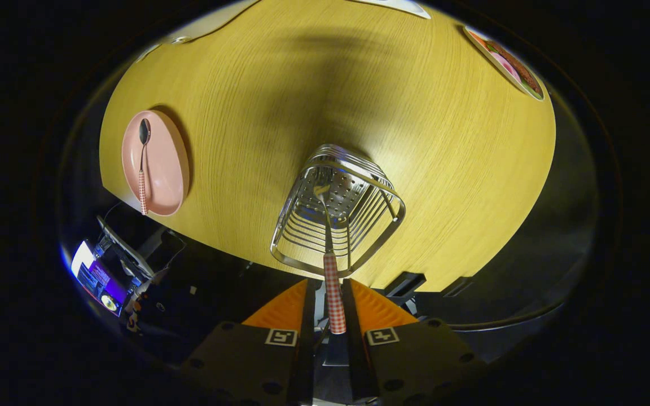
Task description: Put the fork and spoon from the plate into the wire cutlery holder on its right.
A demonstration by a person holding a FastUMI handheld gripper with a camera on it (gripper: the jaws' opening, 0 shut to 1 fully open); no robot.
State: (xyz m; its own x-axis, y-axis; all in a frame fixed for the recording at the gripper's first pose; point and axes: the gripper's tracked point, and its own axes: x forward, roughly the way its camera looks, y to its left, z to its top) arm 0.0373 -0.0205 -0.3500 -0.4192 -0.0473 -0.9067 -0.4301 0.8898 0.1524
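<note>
Our tool [333,304] clamped on fork [333,282] handle, tines down inside wire holder [302,256] on desk [426,141]. Spoon [143,169] lies on pink plate [170,163], well apart. We judge job half done: release fork, fetch spoon.

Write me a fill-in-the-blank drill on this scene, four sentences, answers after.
1. The gripper is shut on the ____'s checked handle.
2. Its head reaches down into the wire ____.
3. The spoon lies on the ____ plate.
4. The plate sits on a ____ table.

Answers: fork; cutlery holder; pink; wooden
</note>
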